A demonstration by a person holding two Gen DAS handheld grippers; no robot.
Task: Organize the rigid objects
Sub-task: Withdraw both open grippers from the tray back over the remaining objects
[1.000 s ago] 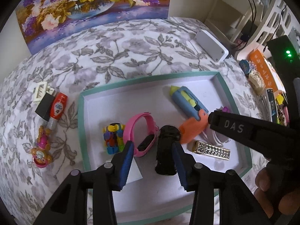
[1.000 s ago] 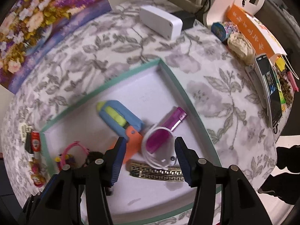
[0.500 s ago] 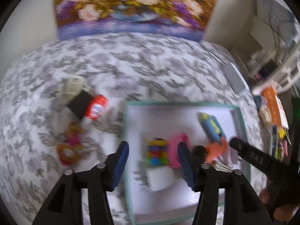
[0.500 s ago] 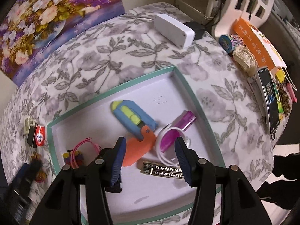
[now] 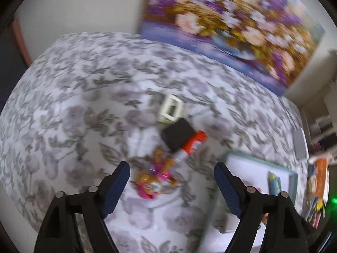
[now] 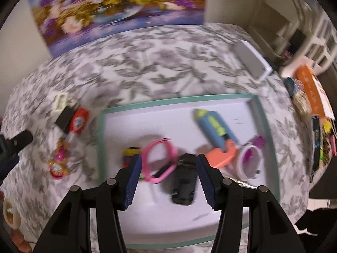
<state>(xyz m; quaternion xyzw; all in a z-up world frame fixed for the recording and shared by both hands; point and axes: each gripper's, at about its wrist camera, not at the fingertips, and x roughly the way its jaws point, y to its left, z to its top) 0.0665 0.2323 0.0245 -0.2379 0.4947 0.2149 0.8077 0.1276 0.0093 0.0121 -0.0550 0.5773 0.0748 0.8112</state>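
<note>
My left gripper (image 5: 171, 168) is open and empty above a pink-and-orange toy (image 5: 154, 182) on the floral cloth. Just beyond lie a black block (image 5: 177, 136), a red-and-white tube (image 5: 192, 144) and a cream frame piece (image 5: 170, 110). The teal-rimmed white tray (image 5: 242, 155) shows at the right. My right gripper (image 6: 167, 161) hangs open over the tray (image 6: 179, 101), above a pink watch (image 6: 159, 158) and a black object (image 6: 184, 181). A blue-and-orange toy (image 6: 217, 130) and a white-and-purple ring piece (image 6: 250, 160) lie further right. Both views are blurred.
A flower painting (image 6: 118, 6) leans at the back wall. A white box (image 6: 252, 61) sits on the table behind the tray. Clutter with an orange booklet (image 6: 311, 90) lines the right edge. The left gripper's tip (image 6: 19, 140) shows at the left of the right wrist view.
My left gripper has swung left, off the tray, to the loose items on the cloth. My right gripper has shifted left over the tray, from the ring piece to the pink watch.
</note>
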